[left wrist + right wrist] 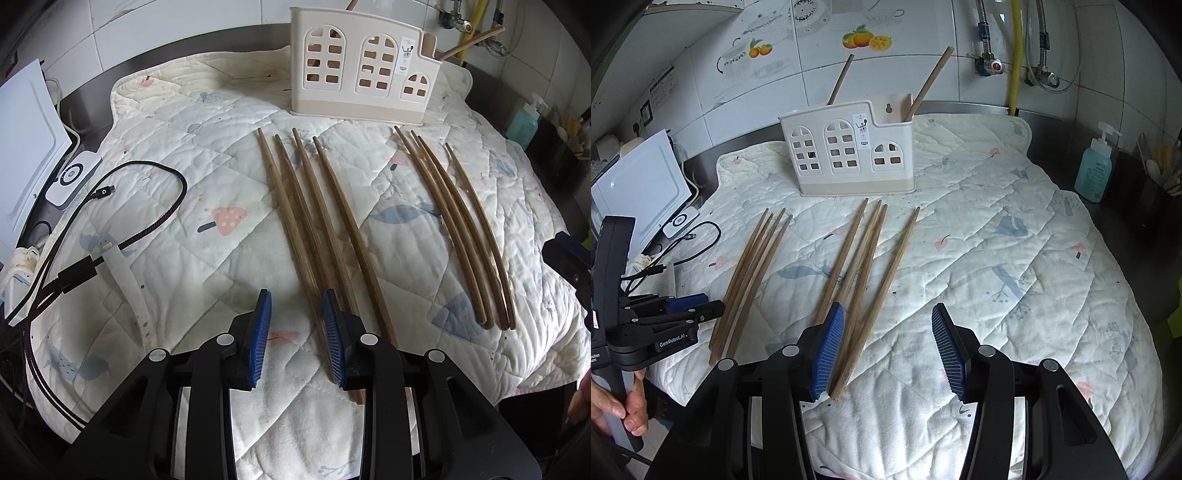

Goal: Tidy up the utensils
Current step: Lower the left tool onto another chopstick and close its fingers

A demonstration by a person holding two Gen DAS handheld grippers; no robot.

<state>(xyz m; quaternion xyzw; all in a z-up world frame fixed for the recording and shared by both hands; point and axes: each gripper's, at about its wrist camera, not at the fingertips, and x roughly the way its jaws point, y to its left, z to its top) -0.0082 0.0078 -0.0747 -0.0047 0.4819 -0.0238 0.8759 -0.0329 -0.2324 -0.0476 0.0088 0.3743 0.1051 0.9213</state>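
Nearest to us, our left gripper [297, 325] hangs low over the quilted white cloth with pastel prints [192, 240] that covers the desk. Its blue ribbed fingers [260, 339] stand apart with only cloth between them; the near ends of the left group of four brown wooden chopsticks [314, 229] lie just beside and under the right-hand finger, none of them gripped. Our right gripper [888, 350] is open too, wider, and holds nothing: the near end of one stick from the right group of four chopsticks [864, 266] lies just inside its left finger, not pinched.

Farther back stands the cream plastic utensil holder with arched window cut-outs [849, 155], upright on the cloth. Two wooden chopsticks [931, 81] already lean inside it, one at each end.

We judge the job barely begun: two sticks put away, eight left on the cloth, each hand poised for a pick.
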